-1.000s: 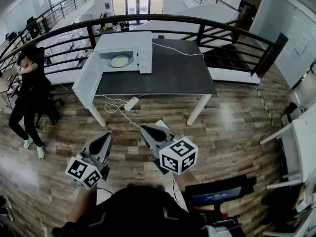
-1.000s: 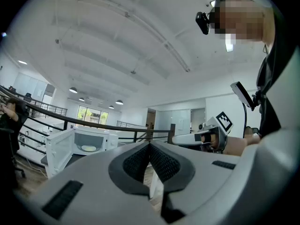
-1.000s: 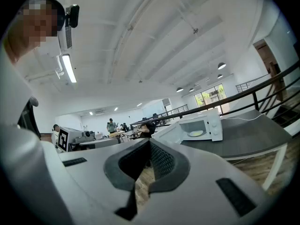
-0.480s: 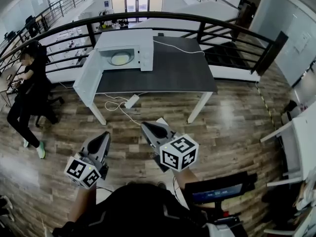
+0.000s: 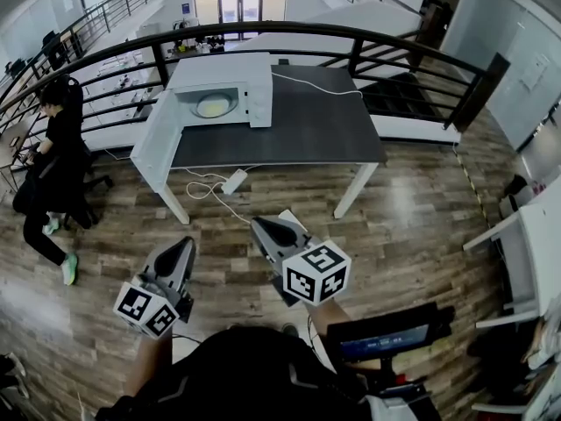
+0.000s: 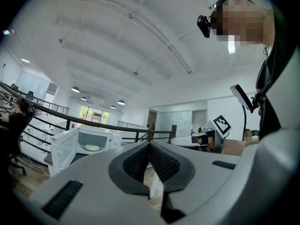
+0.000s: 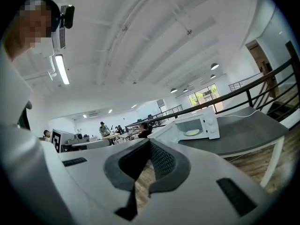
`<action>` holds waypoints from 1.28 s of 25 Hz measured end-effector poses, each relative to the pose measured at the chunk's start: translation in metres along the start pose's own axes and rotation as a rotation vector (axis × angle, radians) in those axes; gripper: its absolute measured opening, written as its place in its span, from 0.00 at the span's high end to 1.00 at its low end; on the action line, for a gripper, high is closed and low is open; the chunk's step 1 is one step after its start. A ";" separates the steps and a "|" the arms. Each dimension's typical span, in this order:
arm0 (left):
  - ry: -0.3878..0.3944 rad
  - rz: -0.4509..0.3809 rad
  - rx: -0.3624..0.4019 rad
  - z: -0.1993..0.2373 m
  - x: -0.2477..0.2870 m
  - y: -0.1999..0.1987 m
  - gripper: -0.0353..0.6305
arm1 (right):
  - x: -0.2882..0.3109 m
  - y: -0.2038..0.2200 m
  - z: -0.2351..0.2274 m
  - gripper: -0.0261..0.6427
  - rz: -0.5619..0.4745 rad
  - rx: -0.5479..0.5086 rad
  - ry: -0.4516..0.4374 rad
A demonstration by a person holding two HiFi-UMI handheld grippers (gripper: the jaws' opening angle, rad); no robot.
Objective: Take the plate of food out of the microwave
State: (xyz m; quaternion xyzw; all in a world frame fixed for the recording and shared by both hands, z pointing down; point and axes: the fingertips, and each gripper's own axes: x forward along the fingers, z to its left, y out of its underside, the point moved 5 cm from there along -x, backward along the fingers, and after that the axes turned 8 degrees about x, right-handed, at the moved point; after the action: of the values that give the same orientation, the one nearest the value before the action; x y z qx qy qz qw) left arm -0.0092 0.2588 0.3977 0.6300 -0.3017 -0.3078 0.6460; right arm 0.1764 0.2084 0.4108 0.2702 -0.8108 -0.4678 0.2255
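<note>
A white microwave [image 5: 223, 90] stands on the left part of a dark table [image 5: 298, 125], its door [image 5: 155, 139] swung open to the left. Inside lies the plate of food [image 5: 213, 106], pale yellow; it also shows in the left gripper view as the plate [image 6: 92, 147] and in the right gripper view as the plate [image 7: 191, 132]. My left gripper [image 5: 186, 248] and right gripper [image 5: 260, 231] hang low over the wooden floor, well short of the table. Both are shut with nothing between their jaws.
A black railing [image 5: 289, 38] curves behind the table. A white power strip [image 5: 233, 182] and cable lie on the floor under the table. A person in black [image 5: 54, 160] stands at the left. A white desk [image 5: 526, 253] is at the right.
The person at the left has shifted stance and stepped slightly. Both grippers have stayed almost where they were, shut.
</note>
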 end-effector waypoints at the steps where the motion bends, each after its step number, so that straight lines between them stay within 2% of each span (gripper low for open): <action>1: 0.003 0.000 0.003 0.001 0.000 0.001 0.94 | 0.002 0.001 0.001 0.98 0.001 0.000 -0.001; 11: 0.021 -0.004 -0.003 0.019 -0.006 0.003 0.94 | 0.017 0.003 0.008 0.98 0.000 0.003 0.009; 23: 0.096 -0.011 -0.019 0.049 -0.032 0.009 0.94 | 0.049 0.014 0.038 0.98 0.001 -0.019 0.039; 32: 0.122 -0.007 -0.026 0.073 -0.050 0.016 0.94 | 0.068 0.030 0.057 0.98 0.004 -0.021 0.066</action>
State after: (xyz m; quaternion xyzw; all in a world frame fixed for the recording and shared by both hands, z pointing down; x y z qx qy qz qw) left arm -0.0972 0.2526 0.4153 0.6403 -0.2557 -0.2748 0.6702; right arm 0.0830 0.2132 0.4183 0.2812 -0.7985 -0.4667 0.2560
